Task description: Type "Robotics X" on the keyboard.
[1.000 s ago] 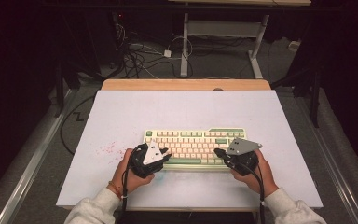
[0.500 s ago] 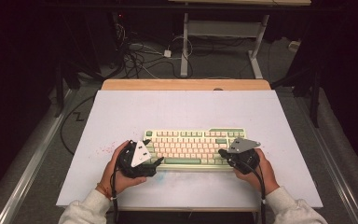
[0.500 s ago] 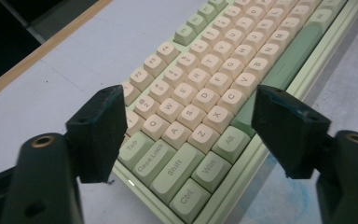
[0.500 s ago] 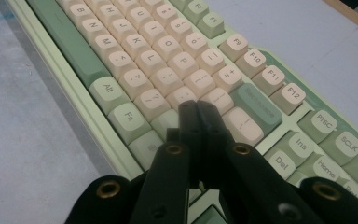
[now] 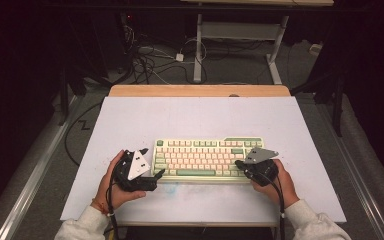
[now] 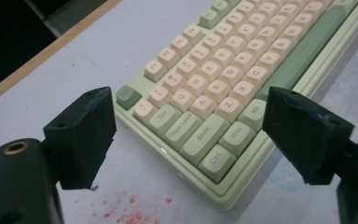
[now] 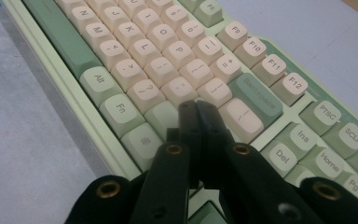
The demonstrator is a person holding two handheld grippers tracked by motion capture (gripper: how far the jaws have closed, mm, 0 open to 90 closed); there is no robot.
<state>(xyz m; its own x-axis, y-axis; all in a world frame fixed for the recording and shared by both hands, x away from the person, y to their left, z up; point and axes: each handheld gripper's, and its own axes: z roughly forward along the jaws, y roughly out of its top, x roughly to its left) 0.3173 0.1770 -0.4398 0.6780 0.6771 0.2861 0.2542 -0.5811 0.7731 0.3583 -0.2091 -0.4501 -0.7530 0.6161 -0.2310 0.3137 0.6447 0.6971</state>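
Note:
A pale green keyboard [image 5: 207,159] with cream and green keys lies across the near half of the white board. My left gripper [image 5: 152,175] sits just off the keyboard's left end, held in the person's left hand. In the left gripper view the keyboard's [image 6: 223,70] near left corner shows in the wide gap of my left gripper [image 6: 193,133]. Its jaws have just been opening, and no pad touches the corner. My right gripper [image 5: 240,164] is shut, its tips [image 7: 196,109] resting over the keys at the right end of the keyboard [image 7: 158,56].
The white board [image 5: 200,115] ends in a wooden strip [image 5: 200,91] at the far side. Red specks [image 6: 121,212] mark the board near my left gripper. Cables [image 5: 150,60] and a desk frame [image 5: 198,50] stand on the floor beyond.
The left hand has slid left, off the keyboard's left end, and its jaws have opened wide. The right hand has stayed at the keyboard's right end.

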